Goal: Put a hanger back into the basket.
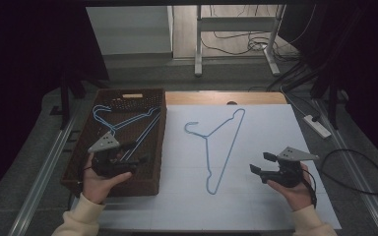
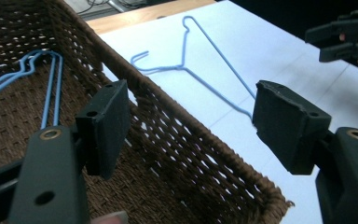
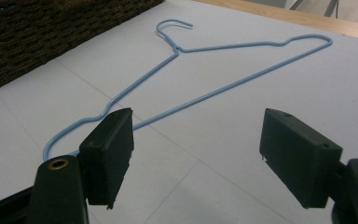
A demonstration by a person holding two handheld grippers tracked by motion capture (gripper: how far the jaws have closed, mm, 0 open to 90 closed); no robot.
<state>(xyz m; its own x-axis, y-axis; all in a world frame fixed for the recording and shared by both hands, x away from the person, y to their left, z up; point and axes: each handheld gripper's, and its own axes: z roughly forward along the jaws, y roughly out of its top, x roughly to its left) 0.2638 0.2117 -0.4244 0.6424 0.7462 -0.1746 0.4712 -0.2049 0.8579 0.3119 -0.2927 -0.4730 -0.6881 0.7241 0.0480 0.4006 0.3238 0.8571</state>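
A blue wire hanger lies flat on the white sheet, hook toward the basket; it also shows in the left gripper view and the right gripper view. A few more blue hangers lie inside the brown wicker basket. My left gripper hovers over the basket's near right part, open, with nothing between its pads. My right gripper is held open to the right of the loose hanger's lower end, pointing at it and apart from it.
The basket's corner borders the sheet on its left. A wooden table edge runs behind the sheet. A power strip and looped cables lie on the floor to the right. A metal frame stands at the back.
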